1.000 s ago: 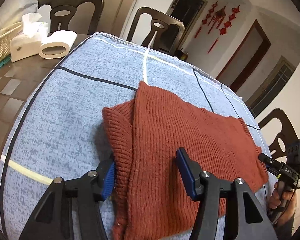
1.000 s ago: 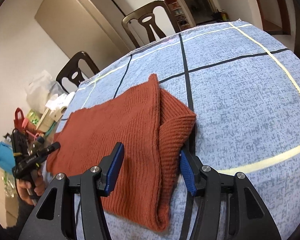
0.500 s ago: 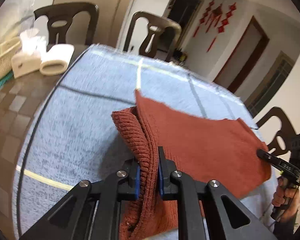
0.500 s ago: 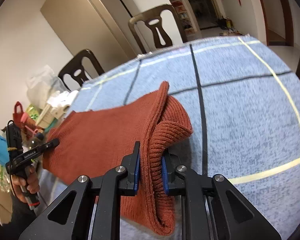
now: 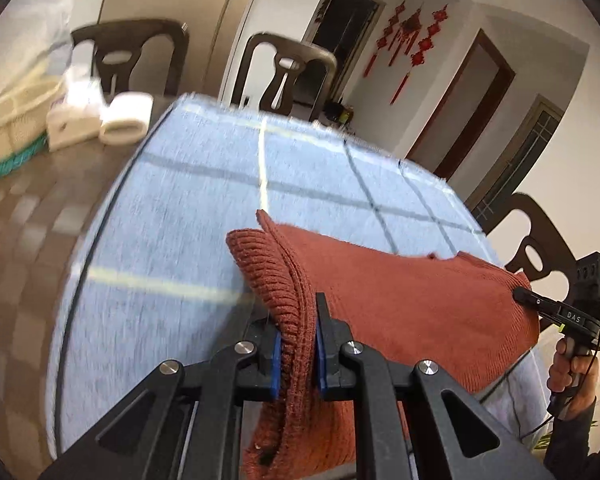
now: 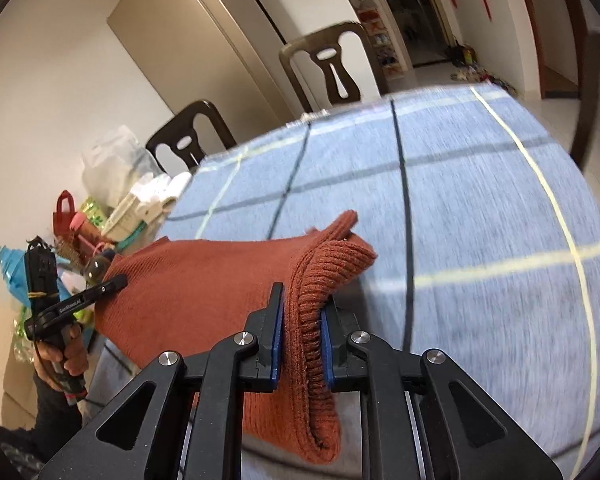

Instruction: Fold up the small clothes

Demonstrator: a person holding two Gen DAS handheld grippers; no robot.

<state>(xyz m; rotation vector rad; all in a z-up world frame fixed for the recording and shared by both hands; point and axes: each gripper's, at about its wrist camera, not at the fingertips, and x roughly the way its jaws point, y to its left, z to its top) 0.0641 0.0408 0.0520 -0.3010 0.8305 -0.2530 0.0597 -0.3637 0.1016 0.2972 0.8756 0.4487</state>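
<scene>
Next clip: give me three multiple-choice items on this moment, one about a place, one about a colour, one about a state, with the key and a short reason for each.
1. Where is the toilet roll?
A. On the bare table beside the cloth
B. On the sweater
C. On a chair

2. What colour is the sweater?
A. Navy
B. Rust red
C. White

3. How does the left gripper stand?
A. Wide open
B. Shut on nothing
C. Shut on the sweater

Key: 1 A, it lies past the edge of the blue tablecloth. 2 B, the knit is rust red in both views. 3 C, ribbed fabric is pinched between its blue pads; the right gripper grips likewise.
</scene>
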